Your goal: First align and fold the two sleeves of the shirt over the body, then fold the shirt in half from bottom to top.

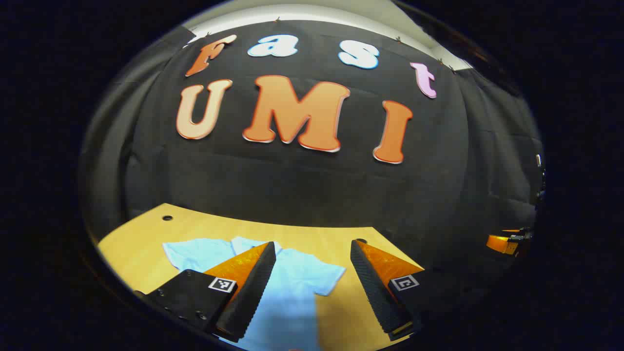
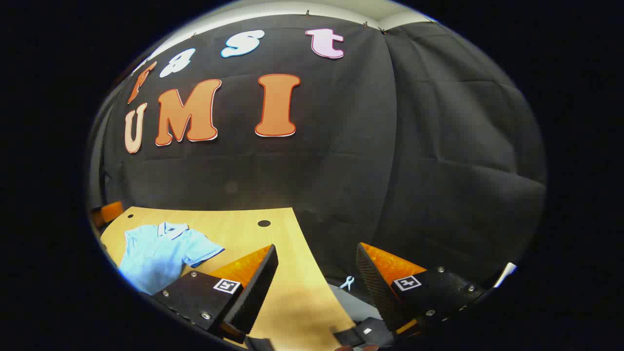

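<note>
none of the folding looks done yet, as far as i can judge: the light blue polo shirt [image 1: 292,287] lies flat on the wooden worktop [image 1: 146,239], collar toward the black cloth wall, both short sleeves spread out to the sides. in the right gripper view the shirt [image 2: 156,256] sits well off to my left, near the worktop's far left part, and it looks untouched. so both sleeve folds and the bottom-to-top fold are all left to do.

my left hand-held gripper [image 1: 312,287] hangs above the shirt's body with its fingers spread wide apart and nothing between them; i cannot tell whether it touches the cloth, but it looks raised. my right hand-held gripper [image 2: 317,292] is released too, fingers wide, empty, held over the worktop's right edge [image 2: 302,253] and well apart from the shirt.

counting: one shirt, two sleeves, one collar. two hand-held grippers, mine. one worktop, with two dark round holes in it, of which the right gripper view shows one [image 2: 263,223] near the far edge. below the worktop's edge a small pale clip-like thing [image 2: 347,282] lies on a grey surface; i cannot tell what it is.
</note>
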A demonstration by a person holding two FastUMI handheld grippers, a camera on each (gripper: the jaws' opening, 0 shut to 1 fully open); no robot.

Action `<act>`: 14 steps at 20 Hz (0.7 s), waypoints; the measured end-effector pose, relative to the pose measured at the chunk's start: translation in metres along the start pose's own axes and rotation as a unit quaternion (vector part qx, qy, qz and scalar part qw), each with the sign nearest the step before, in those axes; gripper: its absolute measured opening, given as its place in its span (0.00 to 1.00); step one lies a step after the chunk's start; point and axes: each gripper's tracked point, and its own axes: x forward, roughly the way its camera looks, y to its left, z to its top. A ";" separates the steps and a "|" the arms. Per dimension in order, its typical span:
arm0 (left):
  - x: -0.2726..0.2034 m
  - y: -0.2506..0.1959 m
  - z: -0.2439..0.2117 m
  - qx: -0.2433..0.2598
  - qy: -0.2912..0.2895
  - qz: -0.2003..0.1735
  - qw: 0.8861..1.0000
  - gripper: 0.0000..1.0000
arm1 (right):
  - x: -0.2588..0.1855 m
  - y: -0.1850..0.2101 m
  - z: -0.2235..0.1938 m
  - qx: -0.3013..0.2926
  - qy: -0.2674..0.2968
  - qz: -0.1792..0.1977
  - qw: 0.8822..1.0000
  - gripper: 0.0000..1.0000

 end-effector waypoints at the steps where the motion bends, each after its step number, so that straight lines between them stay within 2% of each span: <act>1: -0.005 0.041 0.014 0.008 -0.001 0.016 1.000 0.99 | -0.010 0.028 0.008 0.023 -0.007 -0.001 1.000 0.98; 3: -0.013 0.113 0.035 0.022 -0.004 0.038 0.999 0.98 | -0.021 0.096 0.019 0.055 -0.014 0.022 0.998 0.98; 6: -0.021 0.195 0.062 0.026 -0.014 0.047 0.998 0.98 | -0.030 0.181 0.028 0.037 -0.018 0.037 0.998 0.99; 8: -0.022 0.233 0.071 0.012 -0.012 0.045 0.999 0.98 | -0.039 0.225 0.043 0.043 -0.024 0.049 0.998 0.98; 10: -0.018 0.267 0.077 -0.003 -0.008 0.058 0.998 0.98 | -0.045 0.257 0.055 0.069 -0.021 0.068 0.995 0.98; 13: -0.012 0.300 0.074 0.018 -0.001 0.078 0.997 0.98 | -0.039 0.277 0.061 0.093 -0.003 0.067 0.993 1.00; 14: -0.010 0.306 0.076 0.027 -0.002 0.079 0.997 0.98 | -0.036 0.282 0.062 0.092 0.004 0.066 0.994 0.98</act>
